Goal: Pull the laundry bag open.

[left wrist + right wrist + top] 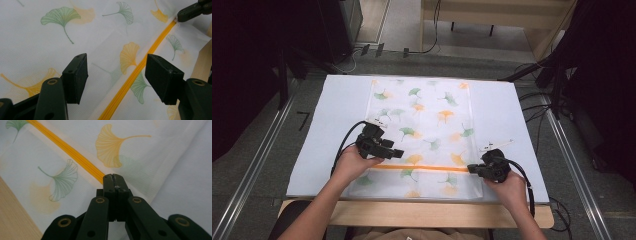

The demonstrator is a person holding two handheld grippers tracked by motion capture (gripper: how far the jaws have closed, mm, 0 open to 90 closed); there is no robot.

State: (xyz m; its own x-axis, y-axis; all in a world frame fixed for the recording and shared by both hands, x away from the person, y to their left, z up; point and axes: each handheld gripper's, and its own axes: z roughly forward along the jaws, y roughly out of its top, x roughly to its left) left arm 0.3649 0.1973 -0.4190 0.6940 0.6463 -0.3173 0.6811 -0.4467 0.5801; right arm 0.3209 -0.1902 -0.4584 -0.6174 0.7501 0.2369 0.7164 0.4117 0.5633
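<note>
While left gripper (116,77) hovers spread over the bag (427,115), right gripper (115,180) apparently pinches its orange zip strip (72,153).

grey floor (262,150), wooden table edge (437,214), dark curtains (242,60)

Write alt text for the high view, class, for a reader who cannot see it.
A person at a table holds a hand-held gripper in each hand over a translucent bag printed with green and orange ginkgo leaves, lying flat on a white mat. The right hand-held gripper pinches the right end of the bag's orange zip strip; the left hand-held gripper is open just above the strip.
</note>
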